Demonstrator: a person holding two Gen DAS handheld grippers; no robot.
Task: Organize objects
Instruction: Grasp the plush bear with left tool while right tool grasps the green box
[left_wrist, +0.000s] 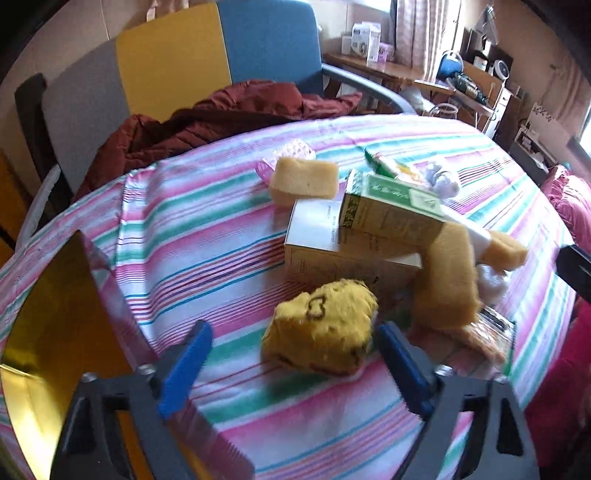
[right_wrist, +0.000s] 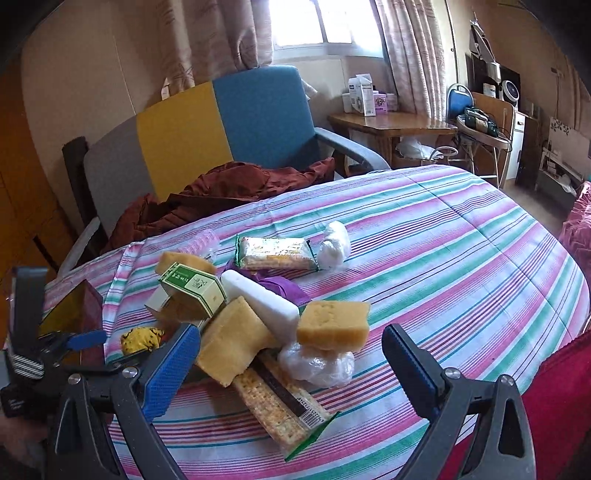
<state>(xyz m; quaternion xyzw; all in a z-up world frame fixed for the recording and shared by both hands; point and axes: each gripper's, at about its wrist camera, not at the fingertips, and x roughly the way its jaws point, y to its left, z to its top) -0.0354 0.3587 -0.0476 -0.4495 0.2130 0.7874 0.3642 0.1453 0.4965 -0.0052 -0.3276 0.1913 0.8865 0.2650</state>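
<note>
A heap of small things lies on the striped bedcover (left_wrist: 207, 229). My left gripper (left_wrist: 293, 332) is open, low over the cover. A yellow plush toy (left_wrist: 321, 328) lies between its fingertips, against the right pad and apart from the left one. Behind the toy are a beige box (left_wrist: 325, 236), a green box (left_wrist: 391, 210) and tan sponges (left_wrist: 304, 179). My right gripper (right_wrist: 291, 332) is open over the heap's near side, above a sponge (right_wrist: 332, 325), a white bar (right_wrist: 262, 299), crumpled plastic (right_wrist: 317, 363) and a cracker pack (right_wrist: 280, 406). The toy (right_wrist: 142, 339) appears at the left.
A gold box (left_wrist: 48, 332) stands at the left edge of the cover. A second cracker pack (right_wrist: 277, 253) and a white wad (right_wrist: 334, 242) lie further back. Beyond are a blue and yellow chair (right_wrist: 255, 110) with a red-brown jacket (right_wrist: 229, 184), and a wooden desk (right_wrist: 391, 123).
</note>
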